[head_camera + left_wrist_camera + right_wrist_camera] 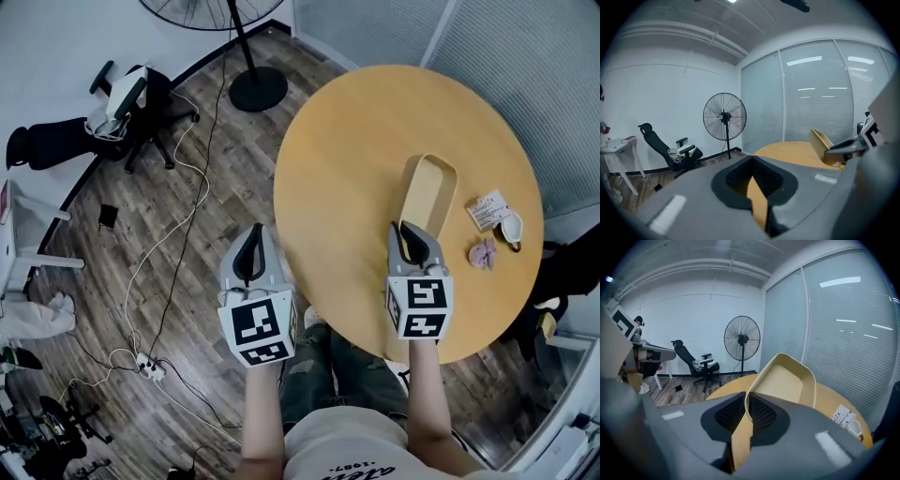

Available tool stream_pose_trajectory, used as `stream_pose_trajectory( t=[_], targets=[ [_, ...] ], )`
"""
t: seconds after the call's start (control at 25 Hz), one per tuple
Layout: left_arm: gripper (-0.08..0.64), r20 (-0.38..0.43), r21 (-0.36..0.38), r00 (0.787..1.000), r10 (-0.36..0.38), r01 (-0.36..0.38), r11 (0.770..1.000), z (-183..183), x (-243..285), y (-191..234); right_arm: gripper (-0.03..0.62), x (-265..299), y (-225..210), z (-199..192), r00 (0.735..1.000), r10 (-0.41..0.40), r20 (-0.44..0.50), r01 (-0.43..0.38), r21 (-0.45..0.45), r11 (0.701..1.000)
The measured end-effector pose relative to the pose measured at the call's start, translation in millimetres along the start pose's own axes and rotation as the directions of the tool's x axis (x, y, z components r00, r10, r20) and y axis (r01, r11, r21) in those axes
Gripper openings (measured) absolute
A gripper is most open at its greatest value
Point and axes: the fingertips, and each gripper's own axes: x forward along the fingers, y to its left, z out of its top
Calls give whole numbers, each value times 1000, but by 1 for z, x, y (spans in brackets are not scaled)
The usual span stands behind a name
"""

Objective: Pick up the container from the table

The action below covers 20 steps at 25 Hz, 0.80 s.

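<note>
The container is a long pale-yellow tray over the round wooden table. My right gripper is shut on its near rim. In the right gripper view the rim runs between the jaws and the container tilts up and away. In the left gripper view the container stands tilted above the table top, so it looks raised off the table. My left gripper hangs over the floor just left of the table edge, shut and holding nothing.
A printed card, a small white cup and a pink scrap lie at the table's right side. A standing fan's base, an office chair and loose cables with a power strip are on the wood floor to the left.
</note>
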Motion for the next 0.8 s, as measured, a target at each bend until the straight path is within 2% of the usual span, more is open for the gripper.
stream_pose_trajectory(
  t=[0.4, 0.8],
  targets=[
    [2, 145, 37, 989, -18, 13, 999, 72, -11, -3, 51, -30, -11, 80, 983, -43, 177, 47, -22, 999],
    [2, 266, 44, 964, -20, 8, 999, 127, -28, -6, 51, -63, -17, 135, 950, -64, 304, 84, -53, 995]
  ],
)
